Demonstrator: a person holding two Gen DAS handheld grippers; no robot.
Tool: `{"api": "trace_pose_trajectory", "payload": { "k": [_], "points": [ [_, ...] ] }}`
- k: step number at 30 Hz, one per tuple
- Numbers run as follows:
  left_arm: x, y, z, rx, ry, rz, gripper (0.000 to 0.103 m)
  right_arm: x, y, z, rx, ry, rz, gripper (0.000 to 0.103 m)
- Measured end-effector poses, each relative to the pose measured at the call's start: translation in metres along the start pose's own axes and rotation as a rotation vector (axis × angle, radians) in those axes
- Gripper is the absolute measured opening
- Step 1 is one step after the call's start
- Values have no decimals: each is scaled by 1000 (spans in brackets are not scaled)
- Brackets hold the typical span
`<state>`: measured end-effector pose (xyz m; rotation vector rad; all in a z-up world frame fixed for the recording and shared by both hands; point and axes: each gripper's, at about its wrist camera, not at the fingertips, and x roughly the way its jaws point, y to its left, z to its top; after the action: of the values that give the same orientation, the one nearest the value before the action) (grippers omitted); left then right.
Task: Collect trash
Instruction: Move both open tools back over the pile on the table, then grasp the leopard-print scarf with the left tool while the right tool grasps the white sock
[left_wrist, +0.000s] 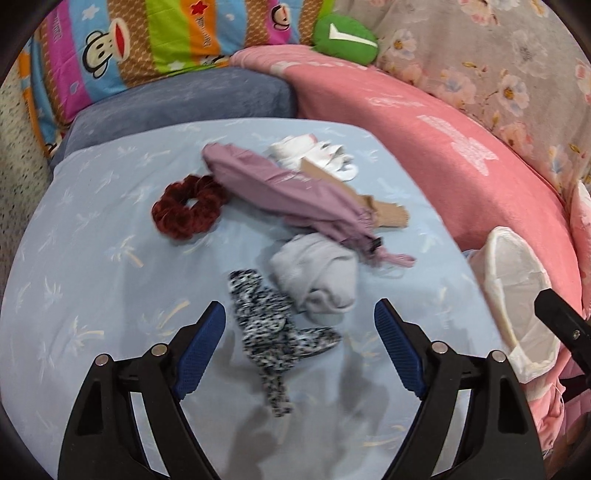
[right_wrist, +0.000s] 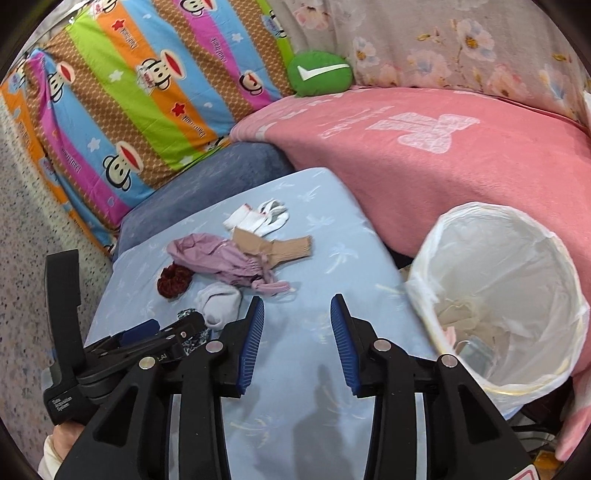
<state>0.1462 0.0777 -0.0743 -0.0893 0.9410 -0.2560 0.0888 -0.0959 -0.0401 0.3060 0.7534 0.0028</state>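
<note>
Left gripper: we hold the left gripper (left_wrist: 300, 314) released, jaws spread wide with nothing between the pads, low over the pale blue sheet (left_wrist: 85, 258).
Right gripper: we hold the right gripper (right_wrist: 297, 306) released too, jaws apart over a bare patch of the sheet (right_wrist: 321, 373), with the left tool just beside it on its left.
Nearest items to the left gripper: the black-and-white speckled cloth (left_wrist: 266, 332) lies between the jaws and runs back toward us; the grey sock (left_wrist: 317, 277) sits just beyond the fingertips, touching the speckled cloth.
Farther items: the mauve fabric piece (left_wrist: 280, 188) lies diagonally across the middle, overlapping the tan strip (left_wrist: 388, 214); the dark red scrunchie (left_wrist: 186, 212) touches its left end; the white socks (left_wrist: 321, 155) lie farthest, at the far side.
Items from the right gripper: the whole pile sits ahead and to the left of our jaws, the grey sock (right_wrist: 219, 301) closest.
Bin: the white-lined trash bin (right_wrist: 517, 236) stands just right of the right gripper, at the sheet's right edge against the pink blanket (right_wrist: 443, 155).
Bin contents: crumpled pale paper (right_wrist: 458, 314) and a small greyish packet (right_wrist: 476, 350) lie at the bottom.
Edges: the sheet ends at a blue-grey cushion (right_wrist: 221, 173) on the far side.
Open room: bare sheet lies under and between both grippers.
</note>
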Motion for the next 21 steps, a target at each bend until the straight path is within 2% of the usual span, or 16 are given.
{"api": "trace_pose_trajectory", "payload": {
  "k": [3,9,12,14,17,21],
  "points": [
    [8,14,-4,-19,27,-6,78,12,12,-3,-13,19,10,37],
    [27,31,-13,-30,92,-26,59,38,33,-7,-29,60,22,37],
    [27,36,-15,-27,87,-38,46,50,42,-8,-42,78,27,37],
    [26,41,-14,-29,90,-55,23,59,50,-8,-53,92,31,37],
    [24,52,-12,-54,95,-80,11,71,57,-10,-65,113,39,37],
    [19,62,-9,-67,79,-75,10,87,69,-11,-70,138,52,37]
  ]
}}
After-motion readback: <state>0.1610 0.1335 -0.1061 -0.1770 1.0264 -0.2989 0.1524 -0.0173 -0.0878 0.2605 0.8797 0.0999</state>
